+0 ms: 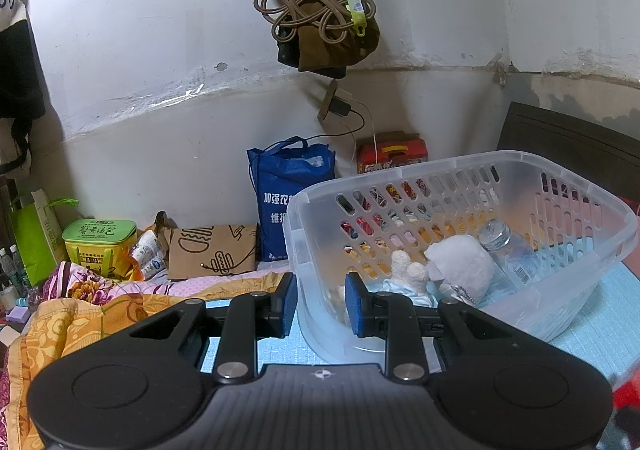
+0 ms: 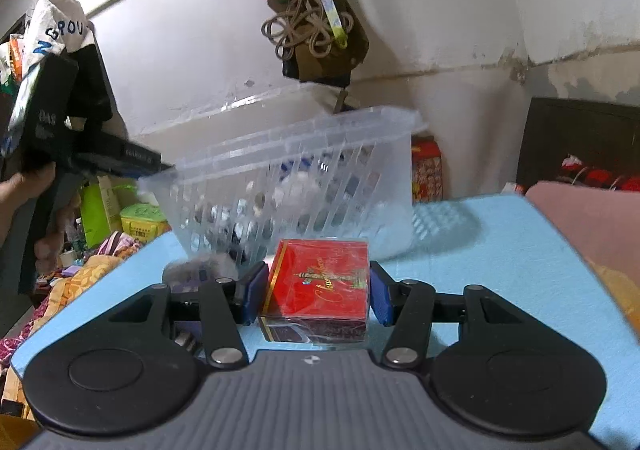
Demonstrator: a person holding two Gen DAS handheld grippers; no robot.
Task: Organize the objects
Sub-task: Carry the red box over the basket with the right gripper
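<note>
Left gripper (image 1: 321, 304) pinching tilted slotted basket (image 1: 460, 186) wall; plush toy (image 1: 460, 266), water bottle (image 1: 508, 250) already inside. Right gripper (image 2: 318, 290) clamping red cigarette box (image 2: 320, 282) above blue mat (image 2: 500, 250), near basket; box not yet stowed.

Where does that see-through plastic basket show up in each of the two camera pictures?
Left wrist view: the basket fills the right middle, tilted, its near wall between the left gripper's fingers.
Right wrist view: the basket sits centre, tilted, behind the red box clamped in the right gripper.
Shared landmark: the coiled rope hanging on the wall above it.
</note>
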